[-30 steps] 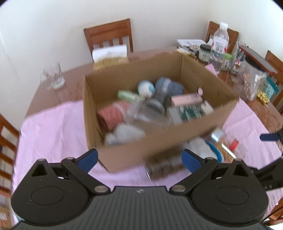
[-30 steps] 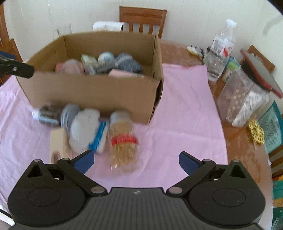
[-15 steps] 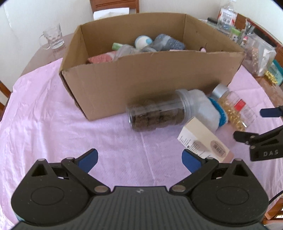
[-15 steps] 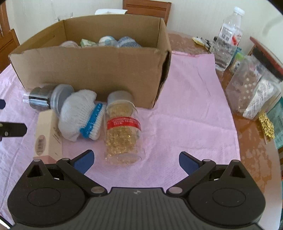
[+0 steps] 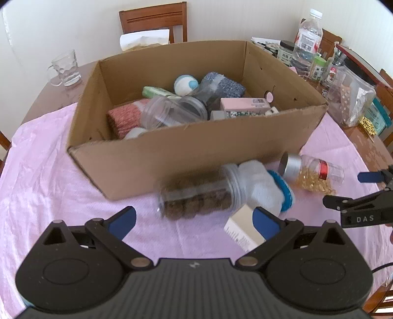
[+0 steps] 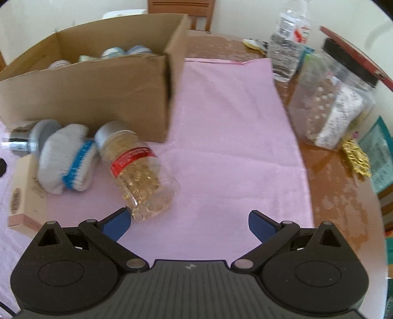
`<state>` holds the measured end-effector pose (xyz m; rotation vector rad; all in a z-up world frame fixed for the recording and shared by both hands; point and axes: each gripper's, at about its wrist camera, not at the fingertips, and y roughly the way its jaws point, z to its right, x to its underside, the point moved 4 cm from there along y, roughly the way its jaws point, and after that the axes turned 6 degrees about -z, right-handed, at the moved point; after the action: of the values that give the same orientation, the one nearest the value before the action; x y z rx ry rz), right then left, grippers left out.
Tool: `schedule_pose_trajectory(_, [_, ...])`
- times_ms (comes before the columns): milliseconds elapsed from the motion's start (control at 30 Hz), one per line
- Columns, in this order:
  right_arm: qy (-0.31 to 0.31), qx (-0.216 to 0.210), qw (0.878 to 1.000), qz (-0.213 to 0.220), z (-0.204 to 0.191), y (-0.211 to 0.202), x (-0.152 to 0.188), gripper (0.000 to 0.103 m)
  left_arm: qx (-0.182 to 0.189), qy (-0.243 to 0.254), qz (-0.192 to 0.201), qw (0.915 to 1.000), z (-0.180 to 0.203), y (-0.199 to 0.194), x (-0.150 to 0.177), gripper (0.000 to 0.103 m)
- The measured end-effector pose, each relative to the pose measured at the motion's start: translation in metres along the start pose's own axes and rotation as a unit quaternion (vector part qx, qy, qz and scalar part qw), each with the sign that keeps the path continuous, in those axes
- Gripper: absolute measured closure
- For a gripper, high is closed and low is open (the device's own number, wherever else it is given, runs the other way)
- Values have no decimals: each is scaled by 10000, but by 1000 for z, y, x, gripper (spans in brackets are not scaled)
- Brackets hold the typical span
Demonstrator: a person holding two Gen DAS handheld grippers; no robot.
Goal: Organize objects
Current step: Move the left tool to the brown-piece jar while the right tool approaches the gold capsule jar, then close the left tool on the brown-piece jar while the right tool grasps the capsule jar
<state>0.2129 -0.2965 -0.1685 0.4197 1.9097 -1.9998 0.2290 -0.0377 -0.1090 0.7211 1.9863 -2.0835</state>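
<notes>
An open cardboard box (image 5: 196, 152) (image 6: 98, 81) holding several items stands on the pink cloth (image 5: 44, 186) (image 6: 228, 137). In front of it lie a jar of brown pieces (image 5: 196, 198), a white sock roll with a blue band (image 5: 265, 189) (image 6: 66, 164), a jar of golden capsules (image 5: 314, 174) (image 6: 140, 169) and a small white carton (image 5: 243, 233) (image 6: 22, 193). My left gripper (image 5: 194, 220) hangs open just short of the brown jar. My right gripper (image 6: 188, 224) is open; its left fingertip touches the base of the capsule jar. It also shows at the right edge of the left wrist view.
A glass mug (image 5: 63, 68) stands at the back left of the wooden table (image 6: 331, 171). At the right are a water bottle (image 5: 307, 36) (image 6: 287, 46), small jars, a clear lidded container (image 6: 334, 105) and a gold trinket (image 6: 356, 159). Wooden chairs (image 5: 152, 22) ring the table.
The left gripper tilted up, so the box's inside shows again. The right gripper moved forward and right, now meeting the capsule jar, which lies turned at an angle.
</notes>
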Motion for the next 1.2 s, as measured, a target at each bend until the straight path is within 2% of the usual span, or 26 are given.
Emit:
schedule_pose_trajectory(233, [281,-62,9996,-46,19,3,-1,0,-93,-34,4,10000,8,16,-18,2])
schedule_pose_trajectory(367, [225,-158,9996,-66,17,3,-1,0,-61,-26,-34,10000,12,25,-23,2])
schedule_pose_trajectory(500, [200,-317,9993,-91,13,0,1,0,-237,24,-58,9997,13,34,-26,2])
schedule_pose_trajectory(600, [235,-473,9985,-137,10,-3,1,0,-216,-140,-106,9996,6,37,-26,2])
schedule_pose_trajectory(933, [542,-1240,9905,-225,-7,-12,-8,0,-531,-255,-300,9978,-32,43,-13,2])
schedule_pose_trajectory(1200, [819,-1259,9883,-262,-24,-4,-32,0,-450,-392,-342,9976,-59,44,-4,2])
